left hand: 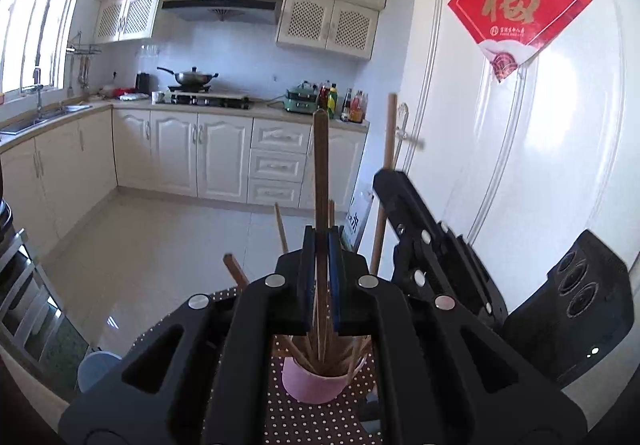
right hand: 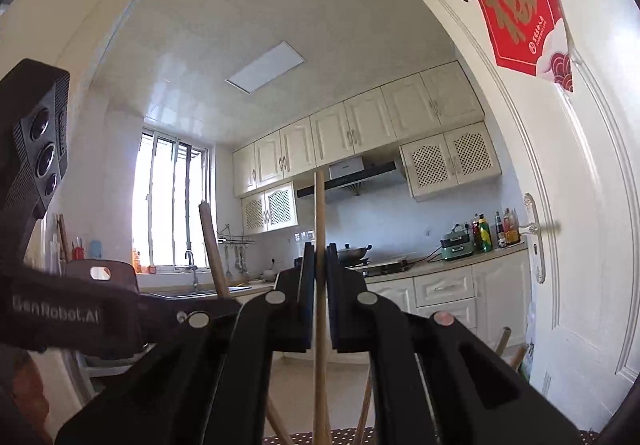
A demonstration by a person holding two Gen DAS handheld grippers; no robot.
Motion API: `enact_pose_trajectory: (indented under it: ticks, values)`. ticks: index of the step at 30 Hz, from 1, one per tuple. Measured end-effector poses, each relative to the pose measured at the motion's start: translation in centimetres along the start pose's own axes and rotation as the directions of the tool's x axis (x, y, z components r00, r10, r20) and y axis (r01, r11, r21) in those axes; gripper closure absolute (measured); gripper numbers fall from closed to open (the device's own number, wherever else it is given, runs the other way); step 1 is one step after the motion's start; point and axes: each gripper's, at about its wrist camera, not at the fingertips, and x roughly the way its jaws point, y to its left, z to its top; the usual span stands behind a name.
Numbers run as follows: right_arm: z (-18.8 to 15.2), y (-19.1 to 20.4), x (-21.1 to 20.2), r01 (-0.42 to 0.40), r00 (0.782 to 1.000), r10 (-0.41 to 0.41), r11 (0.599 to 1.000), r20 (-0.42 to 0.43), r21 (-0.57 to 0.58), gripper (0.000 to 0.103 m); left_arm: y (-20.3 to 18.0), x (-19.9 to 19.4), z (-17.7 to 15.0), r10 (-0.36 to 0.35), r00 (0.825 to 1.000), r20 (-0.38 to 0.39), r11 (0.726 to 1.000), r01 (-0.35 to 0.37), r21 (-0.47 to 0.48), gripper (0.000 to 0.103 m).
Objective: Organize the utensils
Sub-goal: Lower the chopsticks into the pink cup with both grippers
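A pink cup (left hand: 312, 385) holding several wooden chopsticks stands on a brown polka-dot tablecloth (left hand: 304, 425), right below my left gripper (left hand: 321, 241). That gripper is shut on a dark brown chopstick (left hand: 321, 165), held upright with its lower end down among the sticks in the cup. To its right, my right gripper (left hand: 386, 181) is shut on a paler wooden chopstick (left hand: 390, 129). In the right wrist view the right gripper (right hand: 320, 251) clamps that pale chopstick (right hand: 319, 205) upright. The left gripper (right hand: 216, 311) shows at the left there with its dark chopstick (right hand: 210, 245).
A white door (left hand: 540, 165) with a red paper square (left hand: 520, 1) and a handle (left hand: 402, 125) stands close on the right. Kitchen cabinets, a stove with a wok (left hand: 194, 77) and a sink lie beyond the tiled floor. A metal rack (left hand: 24, 285) is at the left.
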Motion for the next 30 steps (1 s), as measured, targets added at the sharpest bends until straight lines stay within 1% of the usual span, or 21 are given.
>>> enact_pose_trajectory:
  ticks: [4, 11, 17, 24, 30]
  values:
    - [-0.6, -0.5, 0.3, 0.012, 1.000, -0.012, 1.000, 0.005, 0.010, 0.099, 0.3, 0.7, -0.5, -0.007, 1.000, -0.020, 1.000, 0.007, -0.005, 0.097]
    - [-0.6, -1.2, 0.5, 0.030, 0.999, -0.030, 0.999, 0.020, 0.022, 0.099, 0.4, 1.1, -1.0, -0.025, 0.999, -0.033, 1.000, 0.025, -0.009, 0.096]
    - [-0.5, -1.2, 0.7, 0.035, 0.999, -0.036, 0.999, 0.023, 0.016, 0.099, 0.5, 1.0, -1.3, -0.018, 0.999, -0.028, 1.000, 0.018, -0.016, 0.096]
    - [-1.1, -1.1, 0.4, 0.027, 1.000, -0.027, 0.999, -0.015, 0.018, 0.099, 0.8, 1.0, -1.4, -0.016, 0.999, -0.041, 1.000, 0.015, -0.027, 0.096]
    - [-1.2, -0.8, -0.2, 0.006, 0.999, -0.005, 1.000, -0.050, 0.007, 0.099, 0.4, 1.1, -1.5, -0.013, 0.997, -0.071, 1.000, 0.011, -0.024, 0.096]
